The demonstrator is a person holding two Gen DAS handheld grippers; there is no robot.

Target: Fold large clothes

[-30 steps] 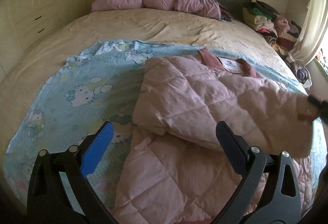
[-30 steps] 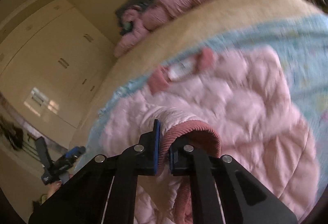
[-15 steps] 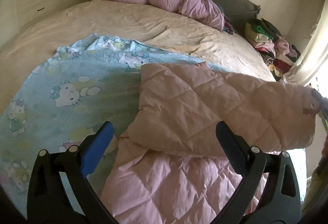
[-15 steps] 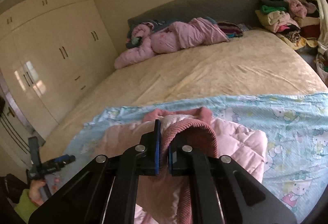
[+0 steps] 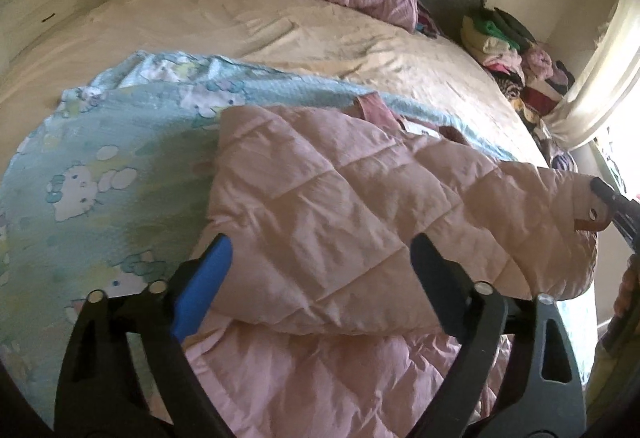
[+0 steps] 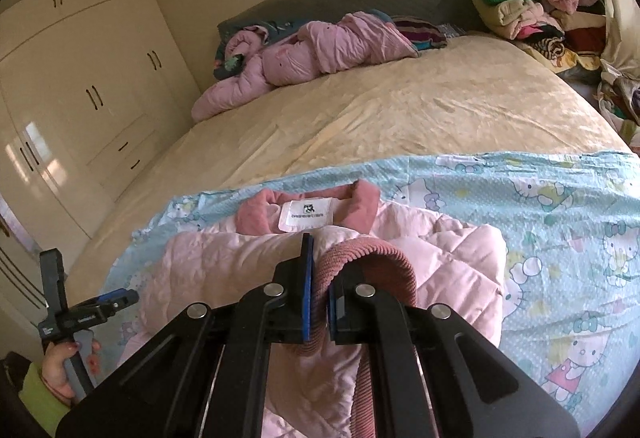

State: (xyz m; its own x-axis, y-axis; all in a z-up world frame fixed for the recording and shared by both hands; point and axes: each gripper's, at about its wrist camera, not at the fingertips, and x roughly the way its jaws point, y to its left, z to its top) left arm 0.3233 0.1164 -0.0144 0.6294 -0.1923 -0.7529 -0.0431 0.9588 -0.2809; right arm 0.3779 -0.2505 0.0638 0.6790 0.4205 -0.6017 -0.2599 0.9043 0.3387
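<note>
**On the bed, a sleeve mid-fold with only one side pinned**

Across the wide bed (image 6: 400,109), a blue cartoon-print sheet (image 6: 560,205) covers the near end, and the pink quilted jacket (image 5: 328,205) lies on it, collar and label toward the headboard. A heap of pink bedding (image 6: 320,49) sits at the pillow end, and stacked clothes (image 6: 520,9) are piled off to the side, both well apart from the work.

One sleeve is lifted and drawn across the jacket's body. The right gripper (image 6: 316,298) is clamped tight on the ribbed dark-pink cuff (image 6: 372,262), with the cloth pinched between its pads. The left gripper (image 5: 320,266) hovers over the folded edge with its jaws wide; they have just been closing a little, and the quilted fabric lies between the tips, but the pads do not press on it.

The risks, as I judge them:
- The puffy quilting is springy, so the fold may spring open once the cuff is let go.
- Pulling the cuff sideways could drag the whole jacket over the sheet and skew the collar line.
- If the left jaws close too shallow, they may catch only the top layer and bunch it.
</note>
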